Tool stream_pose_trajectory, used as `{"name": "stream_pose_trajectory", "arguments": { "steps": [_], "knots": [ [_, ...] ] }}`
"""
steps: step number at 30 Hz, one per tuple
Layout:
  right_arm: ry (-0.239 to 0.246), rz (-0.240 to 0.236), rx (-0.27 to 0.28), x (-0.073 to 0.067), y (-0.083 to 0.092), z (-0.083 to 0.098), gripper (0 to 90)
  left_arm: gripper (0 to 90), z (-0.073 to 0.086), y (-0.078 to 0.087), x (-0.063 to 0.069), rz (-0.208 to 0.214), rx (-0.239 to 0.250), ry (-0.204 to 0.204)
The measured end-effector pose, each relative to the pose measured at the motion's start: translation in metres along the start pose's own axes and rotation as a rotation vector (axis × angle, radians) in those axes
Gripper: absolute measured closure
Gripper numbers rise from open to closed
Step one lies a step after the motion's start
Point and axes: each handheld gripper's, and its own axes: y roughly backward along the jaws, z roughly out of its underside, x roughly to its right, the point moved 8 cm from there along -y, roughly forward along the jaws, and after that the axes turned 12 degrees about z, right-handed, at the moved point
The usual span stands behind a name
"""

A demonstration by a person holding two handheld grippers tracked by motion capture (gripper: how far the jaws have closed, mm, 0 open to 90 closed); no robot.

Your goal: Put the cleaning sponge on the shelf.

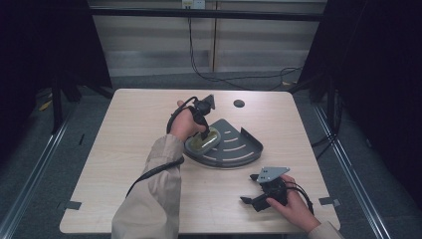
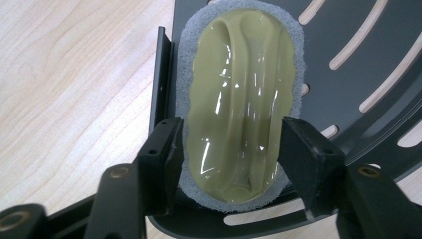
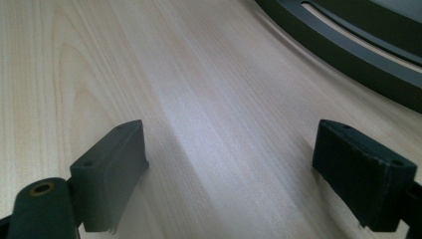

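Scrubber [image 2: 239, 104]: lies in the rack [image 2: 368, 59], at its left wall.
Left gripper [image 2: 231, 149]: your jaws straddle its glossy handle, seemingly touching.
Handling: light, slick top, soft pad; pinch the handle's sides.
Right gripper [image 3: 229, 169]: spread wide, empty.

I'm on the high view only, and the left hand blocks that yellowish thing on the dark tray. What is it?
Observer: A scrubbing pad, glossy olive-yellow top on a grey fibre base, lying on the slotted tray.
Operator: Is the left gripper closed on it?
Observer: The left gripper has one jaw at each long side of the pad, at its grey edge; whether it squeezes is unclear.
Operator: And the right one?
Observer: The right gripper is wide open over bare table, with nothing between its jaws.
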Motion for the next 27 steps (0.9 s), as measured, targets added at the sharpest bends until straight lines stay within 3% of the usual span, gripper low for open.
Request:
{"name": "stream_pose_trajectory", "arguments": {
  "steps": [14, 27],
  "knots": [
    [0.000, 0.000, 0.000, 0.000, 0.000, 0.000, 13.1, 30.8, -0.001, 0.007, 0.001, 0.004, 0.042, 0.011],
    [-0.001, 0.000, 0.000, 0.000, 0.000, 0.000, 13.1, 28.3, 0.007, 0.017, 0.004, 0.016, 0.062, 0.010]
  ]
}}
